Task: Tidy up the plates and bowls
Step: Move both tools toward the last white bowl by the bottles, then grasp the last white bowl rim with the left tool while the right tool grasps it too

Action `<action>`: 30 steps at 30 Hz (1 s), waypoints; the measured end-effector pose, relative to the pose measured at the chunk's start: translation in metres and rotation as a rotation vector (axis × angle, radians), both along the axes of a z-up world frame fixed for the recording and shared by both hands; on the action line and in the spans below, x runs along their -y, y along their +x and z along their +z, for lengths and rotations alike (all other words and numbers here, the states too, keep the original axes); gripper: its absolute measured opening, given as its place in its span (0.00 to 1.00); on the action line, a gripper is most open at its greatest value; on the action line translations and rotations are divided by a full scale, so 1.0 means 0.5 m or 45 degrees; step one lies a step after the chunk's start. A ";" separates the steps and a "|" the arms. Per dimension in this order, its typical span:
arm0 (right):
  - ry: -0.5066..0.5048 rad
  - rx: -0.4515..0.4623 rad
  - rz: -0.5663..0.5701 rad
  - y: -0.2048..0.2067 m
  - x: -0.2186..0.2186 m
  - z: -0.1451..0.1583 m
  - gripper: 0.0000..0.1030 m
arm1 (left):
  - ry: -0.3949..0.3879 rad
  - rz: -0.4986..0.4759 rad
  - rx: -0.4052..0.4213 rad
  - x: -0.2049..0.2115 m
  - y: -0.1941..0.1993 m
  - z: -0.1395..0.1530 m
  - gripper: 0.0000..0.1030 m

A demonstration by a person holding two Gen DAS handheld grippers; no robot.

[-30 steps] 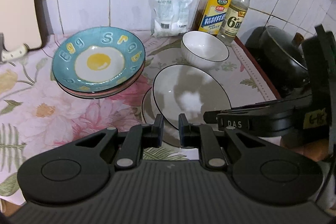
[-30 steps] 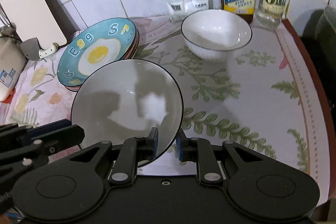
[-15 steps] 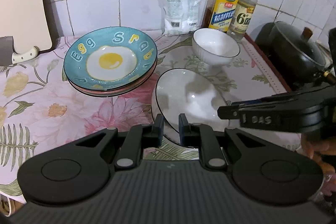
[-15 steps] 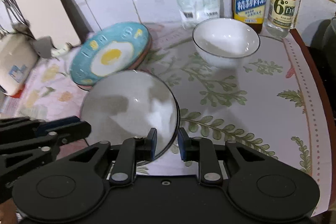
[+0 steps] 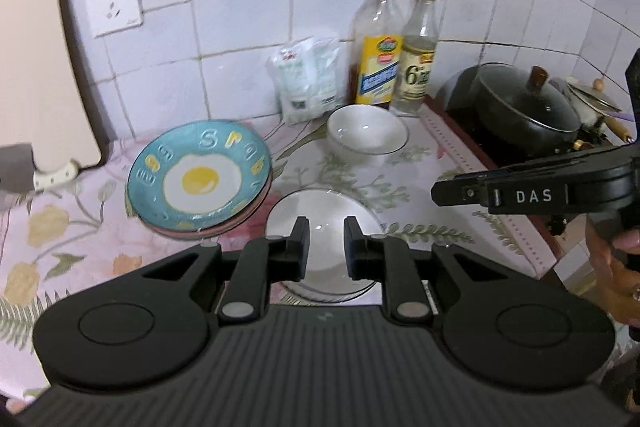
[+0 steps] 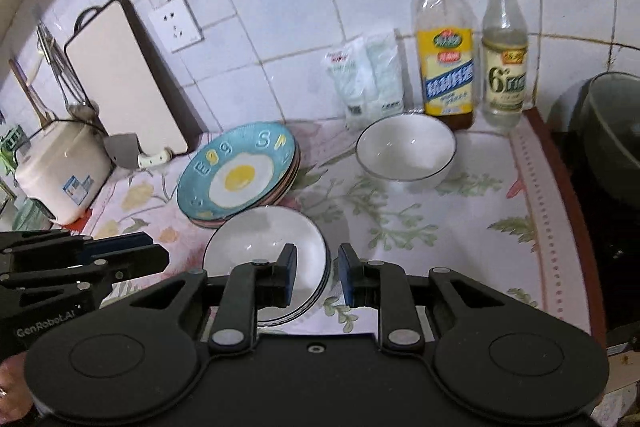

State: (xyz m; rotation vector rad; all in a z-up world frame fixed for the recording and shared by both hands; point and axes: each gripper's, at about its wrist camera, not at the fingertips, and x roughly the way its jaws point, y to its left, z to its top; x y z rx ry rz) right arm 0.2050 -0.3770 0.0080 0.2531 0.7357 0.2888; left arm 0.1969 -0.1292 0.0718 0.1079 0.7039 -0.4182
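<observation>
Right gripper (image 6: 314, 277): jaws parted, empty, above the near rim of the white plates (image 6: 266, 247). Left gripper (image 5: 325, 245): jaws parted, holding nothing. The white plates lie stacked on the surface (image 6: 460, 227), just beside the egg-pattern plates (image 6: 240, 175); white bowl (image 6: 406, 151) behind.

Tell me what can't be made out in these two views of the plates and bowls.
- White plates: near rims hidden behind the gripper body in both views, so the stack count is unclear.
- Plates under the egg plate: only edges show; number uncertain.
- Bottle labels: blurred, unreadable.
- Pot: cut off by the right wrist view's edge.
</observation>
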 end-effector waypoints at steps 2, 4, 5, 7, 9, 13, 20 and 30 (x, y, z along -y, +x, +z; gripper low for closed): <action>0.006 0.014 -0.010 -0.002 0.015 0.007 0.29 | 0.018 -0.017 0.014 0.015 0.006 0.012 0.20; 0.014 0.027 -0.021 0.002 0.030 0.010 0.31 | 0.034 -0.031 0.029 0.032 0.019 0.022 0.24; 0.017 0.034 -0.023 0.005 0.035 0.011 0.33 | 0.033 -0.029 0.027 0.042 0.029 0.025 0.27; 0.028 0.044 -0.033 0.014 0.046 0.010 0.35 | 0.030 -0.028 0.013 0.063 0.057 0.026 0.28; 0.038 0.033 -0.051 0.033 0.054 0.006 0.35 | 0.039 -0.044 -0.024 0.087 0.088 0.021 0.31; 0.042 0.000 -0.076 0.078 0.072 -0.006 0.39 | 0.042 -0.041 -0.100 0.128 0.163 0.004 0.34; 0.132 -0.031 -0.140 0.160 0.114 -0.042 0.41 | 0.055 0.008 -0.180 0.193 0.283 -0.062 0.41; 0.164 -0.068 -0.242 0.245 0.162 -0.123 0.41 | 0.122 0.048 -0.256 0.239 0.423 -0.145 0.37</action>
